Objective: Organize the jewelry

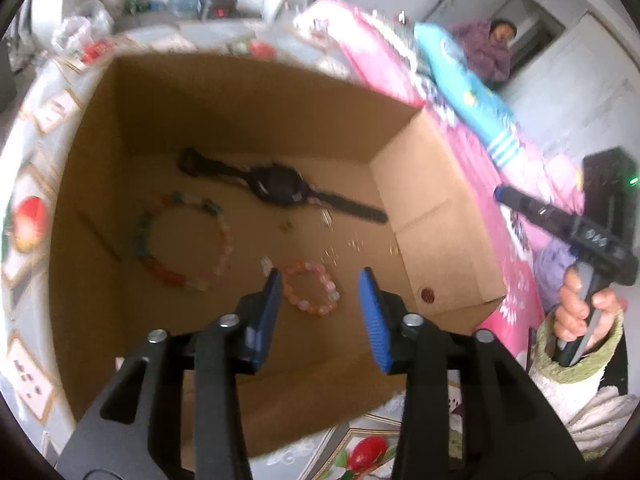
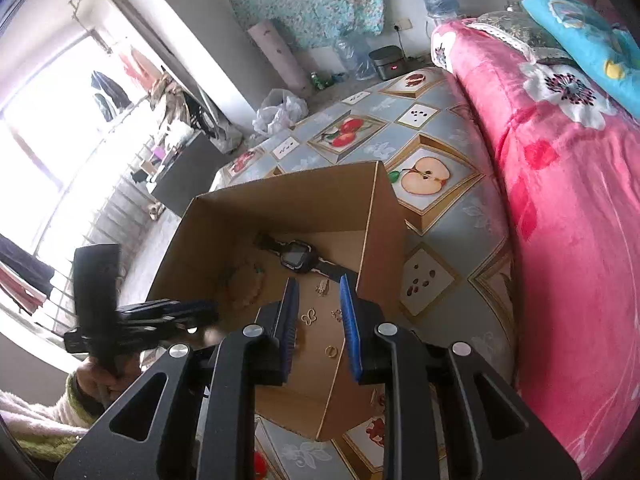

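Cardboard box (image 1: 440,216) on fruit-print tablecloth (image 2: 440,240) — landmark. On its floor: black watch (image 1: 280,190) near far wall; multicoloured bead bracelet (image 1: 184,240); pink bead bracelet (image 1: 310,290); small gold pieces (image 2: 310,317). Left gripper (image 1: 322,294) above pink bracelet, jaws apart, nothing held. Right gripper (image 2: 318,300) — over box's edge, parted, empty.

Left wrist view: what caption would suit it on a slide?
Open left gripper above a pink bead bracelet in a cardboard box holding a black watch and multicoloured bracelet.
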`<act>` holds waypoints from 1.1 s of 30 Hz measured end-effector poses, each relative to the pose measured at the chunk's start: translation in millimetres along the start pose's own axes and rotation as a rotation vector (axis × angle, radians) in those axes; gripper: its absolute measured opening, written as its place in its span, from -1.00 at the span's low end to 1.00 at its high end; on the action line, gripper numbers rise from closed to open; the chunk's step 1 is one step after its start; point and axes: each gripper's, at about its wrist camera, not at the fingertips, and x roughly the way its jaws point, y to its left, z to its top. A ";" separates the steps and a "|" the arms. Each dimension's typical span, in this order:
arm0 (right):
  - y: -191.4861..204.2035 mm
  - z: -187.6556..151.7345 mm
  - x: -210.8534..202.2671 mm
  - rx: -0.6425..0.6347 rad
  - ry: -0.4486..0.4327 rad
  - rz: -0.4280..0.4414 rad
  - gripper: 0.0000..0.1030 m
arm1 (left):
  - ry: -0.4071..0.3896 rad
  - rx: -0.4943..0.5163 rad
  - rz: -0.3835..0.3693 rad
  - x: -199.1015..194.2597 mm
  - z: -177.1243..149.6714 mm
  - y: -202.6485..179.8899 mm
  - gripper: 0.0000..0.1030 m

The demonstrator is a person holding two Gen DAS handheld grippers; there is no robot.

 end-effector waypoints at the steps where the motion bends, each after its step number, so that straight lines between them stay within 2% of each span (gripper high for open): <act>1: -1.4 -1.7 -0.2 0.006 -0.003 -0.001 -0.58 | -0.044 0.003 0.018 -13.1 -1.1 1.7 -0.07; 3: -3.3 -7.0 -0.8 0.021 -0.007 -0.015 -0.57 | -0.120 0.013 0.062 -35.9 -2.2 5.0 0.20; 5: -5.6 -11.2 1.1 0.036 -0.010 -0.030 -0.48 | -0.222 0.013 0.145 -67.4 -2.9 13.5 0.39; 7: -8.3 -16.4 1.1 0.059 -0.021 -0.047 -0.42 | -0.293 -0.004 0.211 -88.2 -4.5 24.2 0.57; 8: -10.4 -20.0 1.6 0.078 -0.026 -0.049 -0.42 | -0.306 -0.013 0.235 -93.3 -4.1 28.8 0.65; 9: -12.0 -22.3 2.1 0.090 -0.028 -0.048 -0.41 | -0.312 -0.027 0.265 -96.4 -4.4 35.3 0.66; 10: -13.6 -25.4 3.4 0.106 -0.029 -0.049 -0.39 | -0.297 -0.054 0.304 -95.6 -4.6 45.3 0.66; 12: -15.8 -32.6 7.5 0.138 -0.023 -0.050 -0.36 | -0.242 -0.122 0.333 -84.6 -5.1 63.1 0.66; 15: -15.1 -42.1 15.9 0.164 -0.002 -0.049 -0.27 | -0.127 -0.246 0.271 -57.7 -10.0 89.7 0.66; 18: -10.8 -48.3 27.4 0.164 0.045 -0.044 -0.15 | -0.064 -0.309 0.150 -36.7 -19.3 100.5 0.66; 21: -1.3 -50.8 33.2 0.128 0.069 -0.077 -0.02 | -0.039 -0.305 0.080 -25.6 -21.2 97.6 0.66; 24: 9.7 -51.5 31.5 0.105 0.070 -0.119 0.01 | -0.016 -0.281 0.005 -18.3 -24.2 85.2 0.69; 28: 16.4 -56.6 28.1 0.104 0.071 -0.120 0.01 | -0.034 -0.198 0.134 -11.4 -26.6 64.6 0.70; 33: 18.3 -67.0 22.1 0.122 0.062 -0.146 0.01 | -0.028 -0.180 0.146 -16.7 -35.8 59.1 0.71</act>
